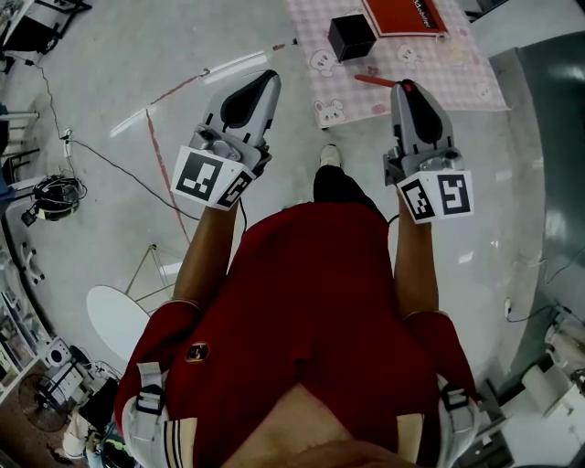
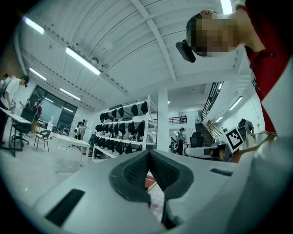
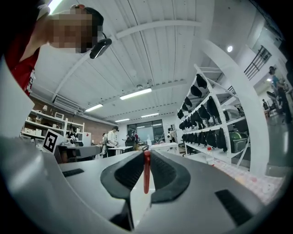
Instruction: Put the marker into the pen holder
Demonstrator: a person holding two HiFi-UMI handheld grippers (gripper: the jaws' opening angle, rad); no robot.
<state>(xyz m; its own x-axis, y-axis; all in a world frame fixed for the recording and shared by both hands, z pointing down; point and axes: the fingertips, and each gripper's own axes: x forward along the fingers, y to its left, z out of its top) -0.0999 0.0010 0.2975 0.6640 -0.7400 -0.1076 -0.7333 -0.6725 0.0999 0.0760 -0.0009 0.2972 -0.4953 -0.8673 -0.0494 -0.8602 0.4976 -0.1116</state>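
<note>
One red marker (image 3: 146, 178) clamped in right gripper (image 3: 146, 157) jaws, long axis upright, crosswise to jaws. Left gripper (image 2: 149, 157) jaws together, empty.

Red marker (image 1: 375, 81), black pen holder (image 1: 352, 37) — pink checked cloth (image 1: 457, 69) with white animal prints.

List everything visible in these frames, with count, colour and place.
marker: one, red, held by the right gripper
pen holder: one, black, on the cloth
book: one, red, on the cloth beside the pen holder
cloth: one, pink checked, ahead of the person
round stool or table: one, white, floor, left
left gripper: one, grey, fingers together, empty
right gripper: one, grey, shut on the marker
</note>
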